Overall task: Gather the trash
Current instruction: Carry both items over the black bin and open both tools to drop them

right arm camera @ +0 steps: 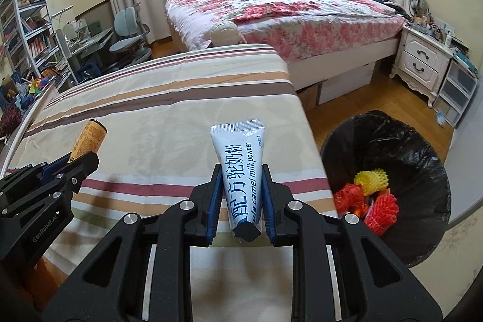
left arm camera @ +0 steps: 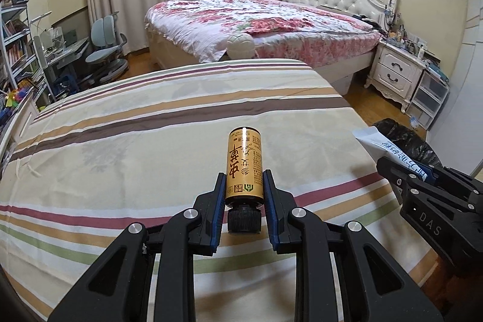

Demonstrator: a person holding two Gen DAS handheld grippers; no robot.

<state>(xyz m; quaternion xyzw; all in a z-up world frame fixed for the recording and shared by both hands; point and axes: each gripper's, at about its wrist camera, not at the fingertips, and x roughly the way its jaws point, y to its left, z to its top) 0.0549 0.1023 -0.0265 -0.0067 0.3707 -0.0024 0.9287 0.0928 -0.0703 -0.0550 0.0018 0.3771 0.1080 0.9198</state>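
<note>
Glossy bottle, foil sachet (matt), cloth bedsheet.

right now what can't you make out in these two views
- Trash bin, left wrist view: its inside is hidden by the right claw and the sachet.
- Bin bottom, right wrist view: covered by the foam fruit nets.
- Bottle, right wrist view: its lower half is hidden by the left claw.
</note>
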